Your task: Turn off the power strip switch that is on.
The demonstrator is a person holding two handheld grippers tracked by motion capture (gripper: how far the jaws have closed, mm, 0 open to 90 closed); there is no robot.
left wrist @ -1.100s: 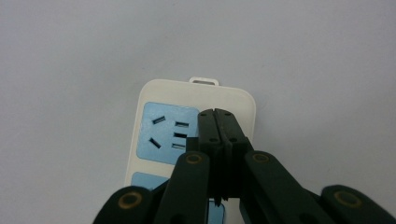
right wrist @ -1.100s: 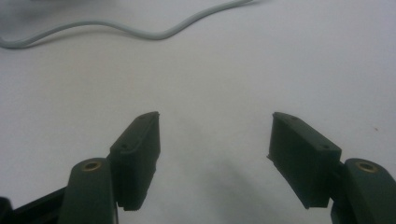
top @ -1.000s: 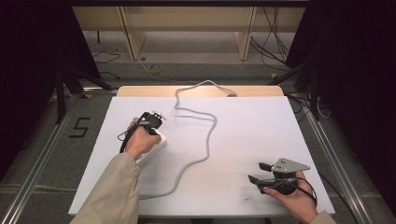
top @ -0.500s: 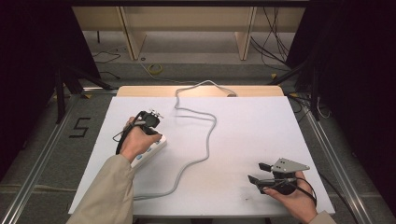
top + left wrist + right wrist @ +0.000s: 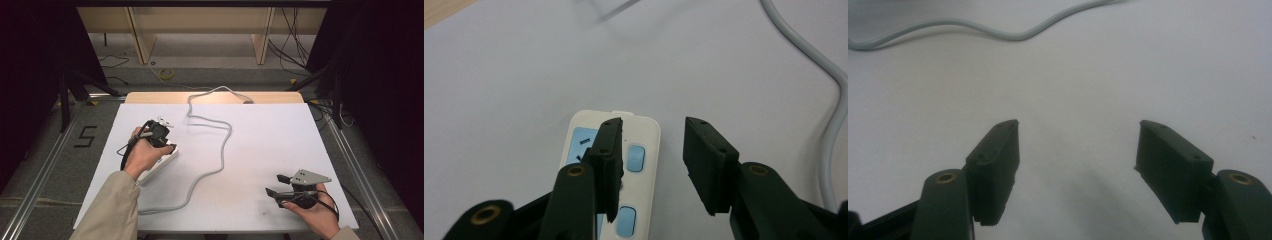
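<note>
White and bare, the table (image 5: 280, 150) stands on a grey floor with dark curtains at both sides and pale wooden frames behind it. On its left part lies a white power strip (image 5: 162, 162), set slantwise, and from it a grey cable (image 5: 220, 150) winds across the middle of the table and off the far edge.

The left gripper (image 5: 162, 136) is held just above the far end of the power strip. Its jaws have just been opening and now stand apart with a clear gap; nothing is clamped between them. In the left gripper view the left gripper (image 5: 651, 150) looks down on the power strip (image 5: 639, 145): 1 jaw covers part of a socket face with dark slots, and 2 light blue switches (image 5: 636, 158) show beside and below that jaw. The other jaw hangs over bare table beside the strip's edge.

The right gripper (image 5: 274, 184) rests low at the near right of the table, well apart from the power strip, with a grey three-cornered plate on top. Its jaws gape wide over empty white surface, and the cable (image 5: 998, 31) curves past farther off.
</note>
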